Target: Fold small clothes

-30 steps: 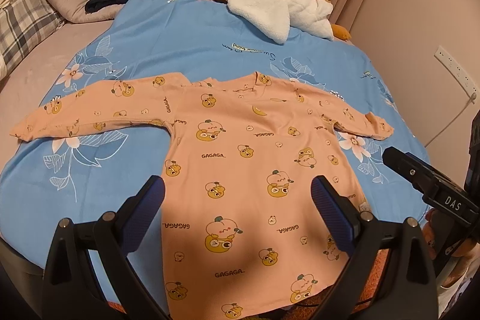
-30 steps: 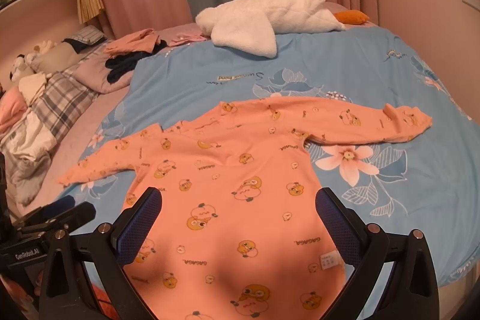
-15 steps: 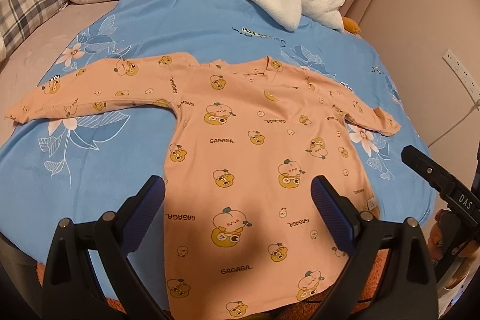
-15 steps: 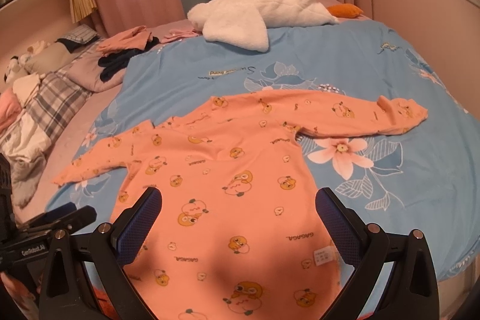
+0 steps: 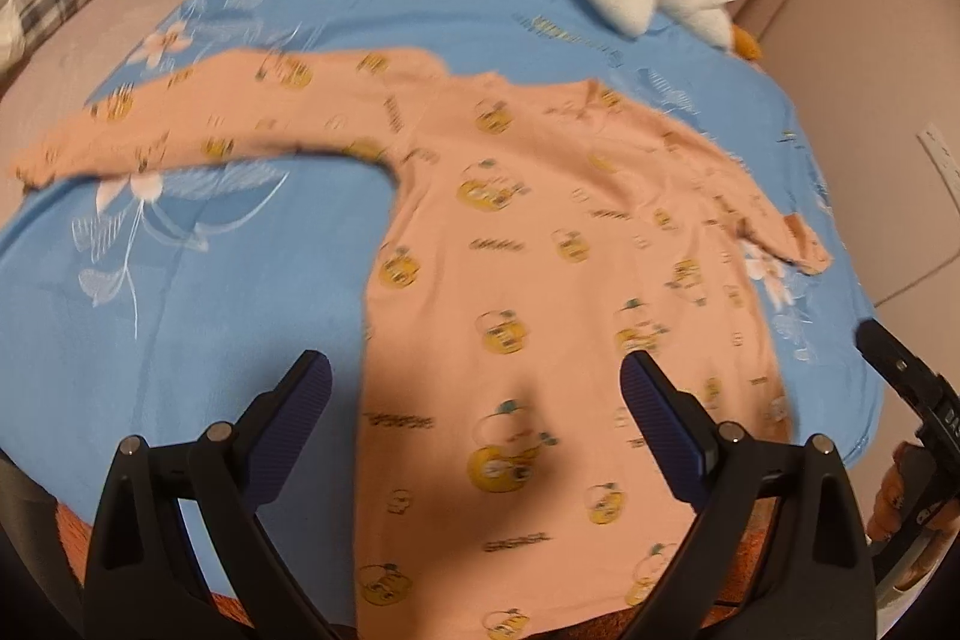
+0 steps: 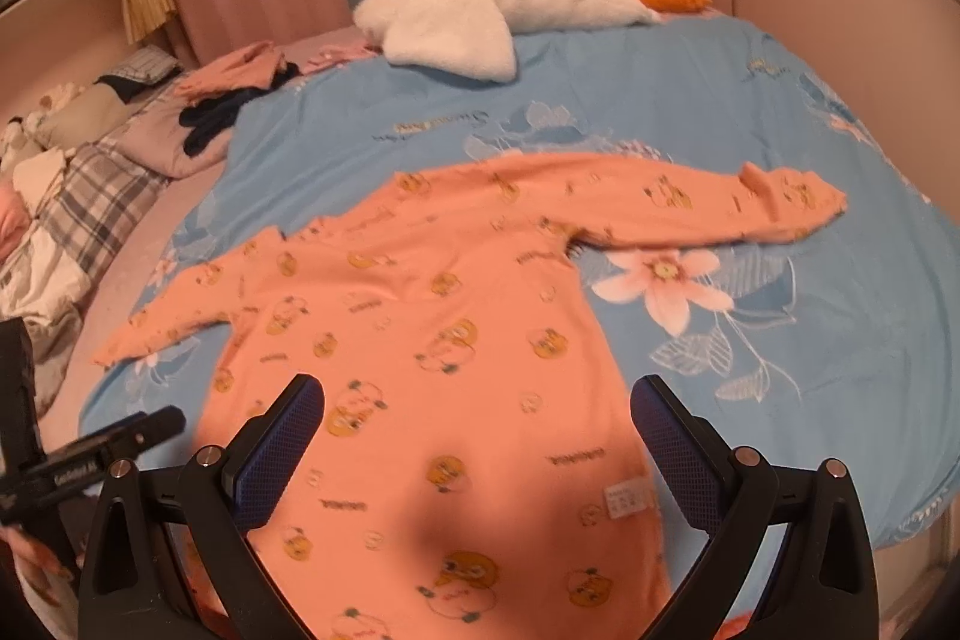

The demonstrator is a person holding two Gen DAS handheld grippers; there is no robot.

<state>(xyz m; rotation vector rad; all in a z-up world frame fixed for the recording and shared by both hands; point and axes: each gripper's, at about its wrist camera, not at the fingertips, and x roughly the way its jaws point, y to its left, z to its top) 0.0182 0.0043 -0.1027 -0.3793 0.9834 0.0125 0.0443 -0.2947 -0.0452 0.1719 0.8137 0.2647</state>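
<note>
A small orange long-sleeved shirt (image 5: 540, 244) with yellow cartoon prints lies flat on the blue bedspread, sleeves spread to both sides. The same shirt (image 6: 432, 340) shows in the right wrist view, its hem hanging over the near bed edge. My left gripper (image 5: 474, 394) hovers open above the lower left part of the shirt's body, holding nothing. Open too, my right gripper (image 6: 477, 418) hangs over the lower right part of the body, with nothing between its fingers. Each gripper appears at the edge of the other's view.
The blue floral bedspread (image 5: 210, 280) covers a bed. A white plush goose (image 6: 510, 10) lies at the far end. Folded clothes (image 6: 234, 82) and plaid bedding (image 6: 90, 214) lie at the far left. A wall with a socket (image 5: 936, 154) stands close on the right.
Both grippers have moved forward and lower toward the shirt, which now looks larger; both now views are blurred by motion. The shirt has not moved and both grippers stay open.
</note>
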